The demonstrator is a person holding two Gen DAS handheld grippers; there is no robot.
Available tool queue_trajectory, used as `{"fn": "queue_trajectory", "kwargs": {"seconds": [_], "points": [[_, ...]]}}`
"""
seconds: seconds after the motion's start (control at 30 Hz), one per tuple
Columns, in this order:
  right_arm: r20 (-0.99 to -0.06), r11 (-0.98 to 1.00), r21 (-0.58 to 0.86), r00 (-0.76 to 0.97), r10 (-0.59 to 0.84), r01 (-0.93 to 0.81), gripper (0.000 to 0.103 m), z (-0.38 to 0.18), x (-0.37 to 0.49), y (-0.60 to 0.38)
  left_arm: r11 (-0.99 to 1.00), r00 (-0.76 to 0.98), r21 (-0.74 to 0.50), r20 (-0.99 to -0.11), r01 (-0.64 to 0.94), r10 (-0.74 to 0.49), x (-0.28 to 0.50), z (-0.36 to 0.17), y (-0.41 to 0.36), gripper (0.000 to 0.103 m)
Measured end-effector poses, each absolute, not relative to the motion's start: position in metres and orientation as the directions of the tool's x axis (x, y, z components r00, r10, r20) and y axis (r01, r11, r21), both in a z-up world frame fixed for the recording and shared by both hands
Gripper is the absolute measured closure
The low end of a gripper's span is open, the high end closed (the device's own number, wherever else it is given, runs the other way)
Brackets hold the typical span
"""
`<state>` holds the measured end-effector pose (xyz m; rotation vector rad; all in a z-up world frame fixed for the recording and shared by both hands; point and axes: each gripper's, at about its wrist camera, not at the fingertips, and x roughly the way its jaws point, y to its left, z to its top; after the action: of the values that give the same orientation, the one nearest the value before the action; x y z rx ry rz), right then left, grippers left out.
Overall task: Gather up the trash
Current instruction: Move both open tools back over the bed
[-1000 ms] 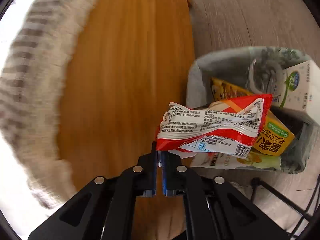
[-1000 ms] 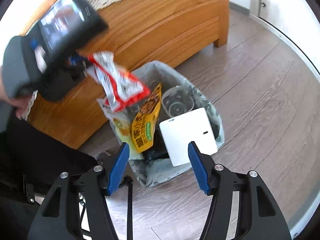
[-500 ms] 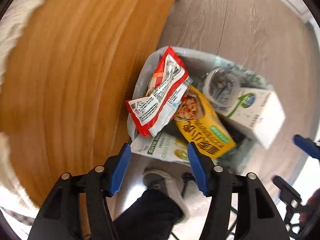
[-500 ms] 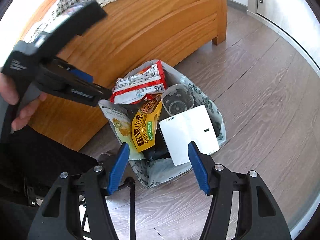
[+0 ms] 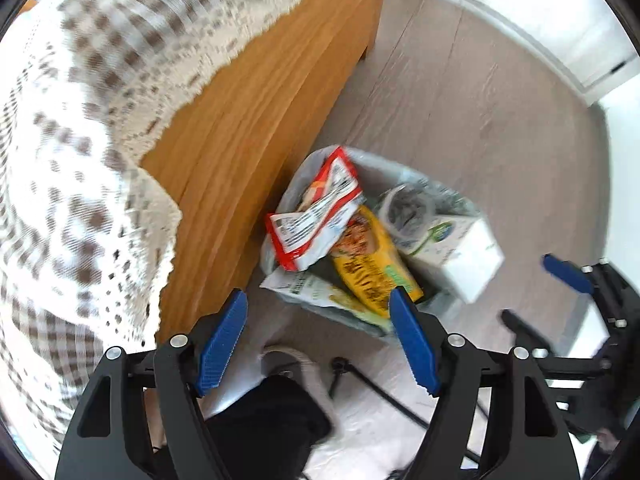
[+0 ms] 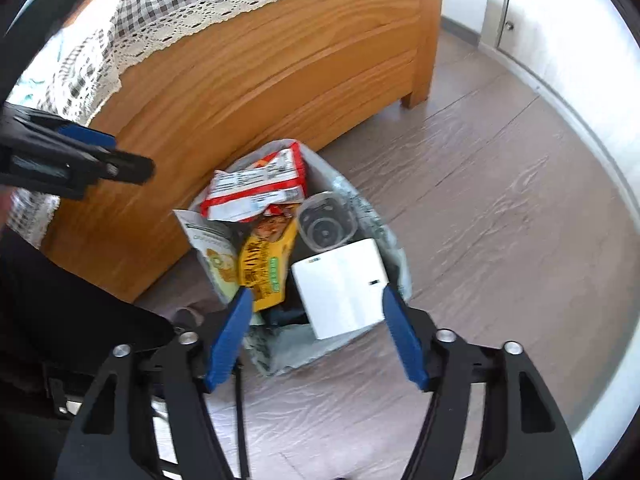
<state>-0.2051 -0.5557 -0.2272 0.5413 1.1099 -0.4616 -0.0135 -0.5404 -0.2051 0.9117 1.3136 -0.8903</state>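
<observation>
A small bin lined with a grey patterned bag (image 5: 294, 184) (image 6: 394, 264) stands on the floor against the bed frame. A red and white snack wrapper (image 5: 316, 216) (image 6: 256, 188) lies on top of the trash in it, beside a yellow packet (image 5: 372, 264) (image 6: 266, 264), a white carton (image 5: 460, 252) (image 6: 340, 284), a clear plastic cup (image 5: 408, 208) (image 6: 326, 228) and a white-green pouch (image 5: 316, 292) (image 6: 212, 248). My left gripper (image 5: 320, 344) is open and empty above the bin. My right gripper (image 6: 316, 340) is open and empty over the bin's near side.
A wooden bed frame (image 5: 256, 120) (image 6: 248, 80) with a checked, lace-edged cover (image 5: 80, 140) (image 6: 192, 4) stands to the left of the bin. Grey wood floor (image 6: 500, 200) spreads to the right. White cabinets (image 6: 560, 20) line the far wall. The person's dark clothing (image 5: 264, 420) is below.
My left gripper opened and let go of the red and white wrapper, which dropped into the bin. The left gripper then pulled back and up. The right gripper stayed open over the bin.
</observation>
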Motion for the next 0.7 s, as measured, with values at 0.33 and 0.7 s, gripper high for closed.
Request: {"fn": "queue_trajectory", "kwargs": {"seconds": [0.33,0.7], "points": [[-0.89,0.83,0.031,0.393,-0.231,0.557,0.037,-0.138,-0.164,-0.558,0.45,0.058,-0.165,-0.895,0.877,-0.441,0.029,-0.065,-0.479,0.019],[-0.715,0.941,-0.023,0.652,-0.252,0.338,0.032,0.006,-0.021,-0.484,0.621,0.281,-0.207,-0.754,0.756,-0.593,0.151,0.037,-0.316,0.019]]}}
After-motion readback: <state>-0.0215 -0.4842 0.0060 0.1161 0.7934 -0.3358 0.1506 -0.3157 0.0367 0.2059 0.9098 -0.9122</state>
